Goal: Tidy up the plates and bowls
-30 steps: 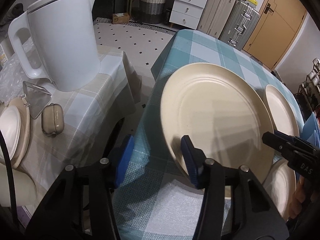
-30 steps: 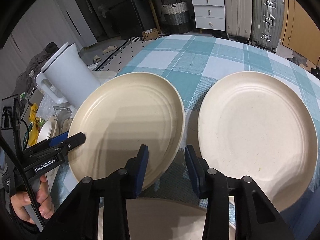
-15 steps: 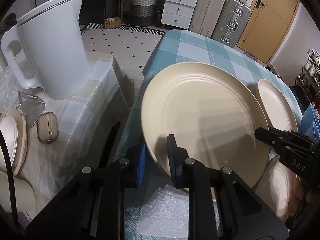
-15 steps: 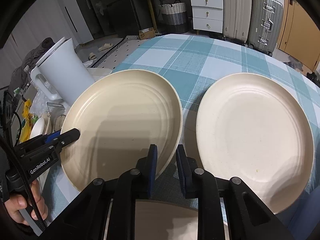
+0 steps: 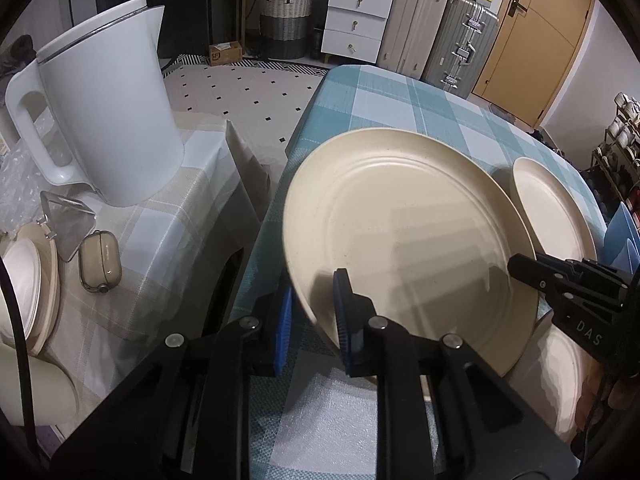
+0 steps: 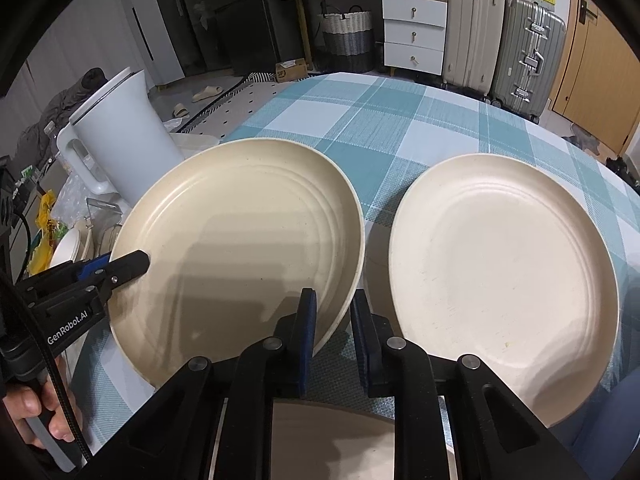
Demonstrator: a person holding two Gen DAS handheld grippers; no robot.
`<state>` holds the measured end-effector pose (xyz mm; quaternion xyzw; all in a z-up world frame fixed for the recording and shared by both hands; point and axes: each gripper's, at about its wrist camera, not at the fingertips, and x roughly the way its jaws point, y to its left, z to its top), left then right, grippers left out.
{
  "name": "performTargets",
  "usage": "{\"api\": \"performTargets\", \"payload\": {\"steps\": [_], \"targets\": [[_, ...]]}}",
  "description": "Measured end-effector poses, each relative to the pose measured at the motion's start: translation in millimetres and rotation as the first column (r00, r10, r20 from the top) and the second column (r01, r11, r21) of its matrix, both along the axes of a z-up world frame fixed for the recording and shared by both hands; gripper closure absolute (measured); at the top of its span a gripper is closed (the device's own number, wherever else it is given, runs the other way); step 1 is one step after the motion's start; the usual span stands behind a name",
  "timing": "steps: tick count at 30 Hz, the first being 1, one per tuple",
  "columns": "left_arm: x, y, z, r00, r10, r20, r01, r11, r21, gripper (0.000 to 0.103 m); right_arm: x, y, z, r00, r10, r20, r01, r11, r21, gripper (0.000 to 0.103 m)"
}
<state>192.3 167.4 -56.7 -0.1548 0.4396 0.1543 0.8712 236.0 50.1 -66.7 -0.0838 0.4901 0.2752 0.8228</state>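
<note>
A large cream plate (image 5: 400,248) (image 6: 240,240) sits at the left edge of the teal checked table (image 6: 400,128). My left gripper (image 5: 314,316) is shut on its near-left rim, one blue pad above and one below. That gripper's tip also shows in the right wrist view (image 6: 132,262), held by a hand. My right gripper (image 6: 334,320) is shut on the same plate's right rim, and its tip shows in the left wrist view (image 5: 520,268). A second cream plate (image 6: 504,272) (image 5: 548,208) lies flat to the right. A third plate (image 6: 340,440) (image 5: 560,368) lies nearest, partly under my right gripper.
A white jug (image 5: 104,120) (image 6: 120,148) stands on a lower side table (image 5: 168,216) with a beige checked cloth. Also on it are a small tan case (image 5: 100,266) and a stack of pale dishes (image 5: 24,280). Suitcases (image 6: 528,40) and drawers (image 6: 412,32) line the far wall.
Both grippers' jaws have closed onto opposite rims of the left plate. The left gripper has slid in so the rim sits between its pads.
</note>
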Motion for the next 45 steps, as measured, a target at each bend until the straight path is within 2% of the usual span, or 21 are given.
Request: {"api": "performTargets", "payload": {"steps": [14,45], "targets": [[-13.1,-3.3,15.4,0.999,0.004,0.039,-0.004,1.0,0.016,0.087,-6.1,-4.4,15.0,0.999,0.003,0.041,-0.004,1.0,0.024,0.085],[-63.4,-50.4,102.2,0.989,-0.024,0.143,0.012,0.997,0.082,0.086,-55.0,-38.1,87.2,0.988,-0.022,0.154,0.011,0.997,0.071,0.085]]}}
